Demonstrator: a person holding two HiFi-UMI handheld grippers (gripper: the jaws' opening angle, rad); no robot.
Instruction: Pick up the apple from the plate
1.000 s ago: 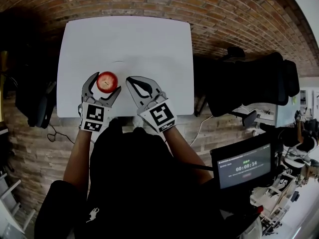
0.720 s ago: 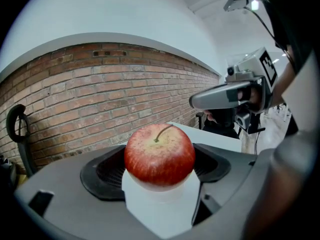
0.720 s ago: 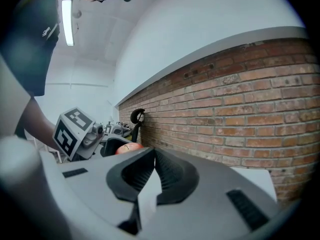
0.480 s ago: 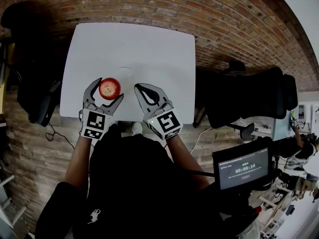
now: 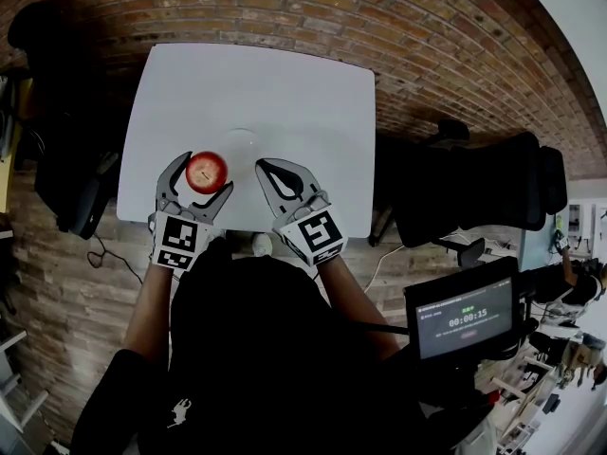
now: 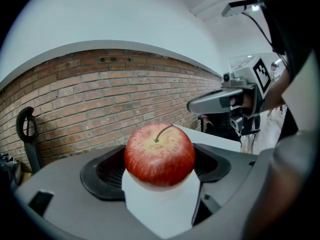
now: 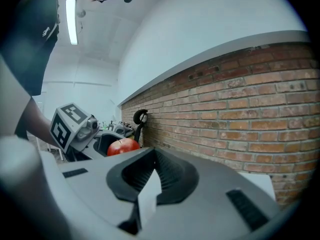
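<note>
- Since a second ago the left tool [image 5: 204, 171] has eased slightly upward with the apple [image 5: 206, 170] in it. The right tool [image 5: 260, 167] has kept its place by the plate [image 5: 242, 140].
- The left tool's jaws stand wide, and their dark pads press on both sides of the apple. It is held.
- In the left gripper view the apple is red with yellowish flecks. It sits upright, with its stem on top leaning to the right.
- The apple is off the plate, just beside the plate's near-left edge as the head view shows it. Bare white surface [image 5: 285, 83] shows beneath it.
- The plate is pale and round, and barely stands out from the white surface it lies on.
- The right tool's jaws are drawn together at the tips and hold nothing. The tips lie just beside the plate's near-right edge.
- The two tools sit on the person's side of the plate, one to each side, near each other but apart.
- A square-marker cube rides on the back of each tool, farther from the plate than the jaws are.
- A brick wall [image 6: 75, 99] rises beyond the plate, past the far edge of the surface.
- A dark office chair [image 5: 474, 173] stands well to the right of the plate, off the surface.
- A screen showing a timer [image 5: 465, 316] is also to the right of the plate, and nearer the person than the chair.
</note>
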